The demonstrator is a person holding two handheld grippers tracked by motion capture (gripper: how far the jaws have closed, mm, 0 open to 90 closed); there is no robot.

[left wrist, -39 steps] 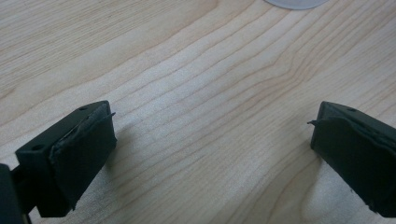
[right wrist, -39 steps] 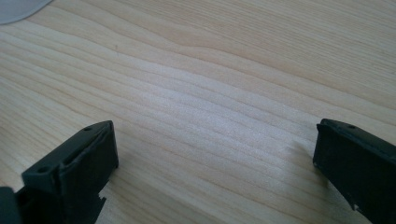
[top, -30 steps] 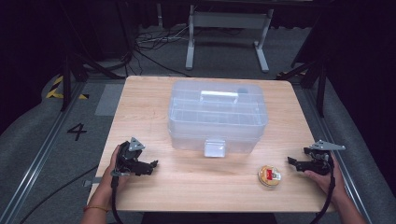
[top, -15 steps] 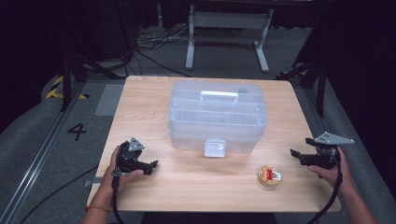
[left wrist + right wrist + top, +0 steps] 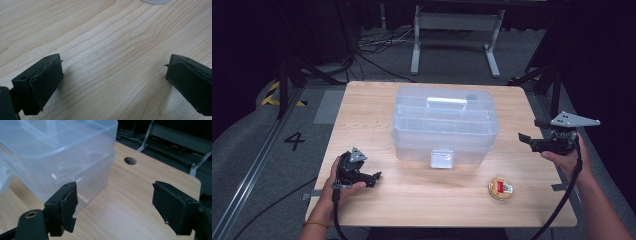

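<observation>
One claw [image 5: 113, 205] beside half-cropped clear box [image 5: 57, 157]

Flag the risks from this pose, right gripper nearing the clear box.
1. The right gripper is open, raised off the table's right edge and aimed at the clear plastic box; the box's smooth curved corner gives the jaws little to bite on, so they may slip.
2. The small round tin lies near the front edge, under the right forearm's path; the trailing cable could sweep it off.
3. The left gripper rests open on the table, not steadying the box, which could slide if pushed.
</observation>
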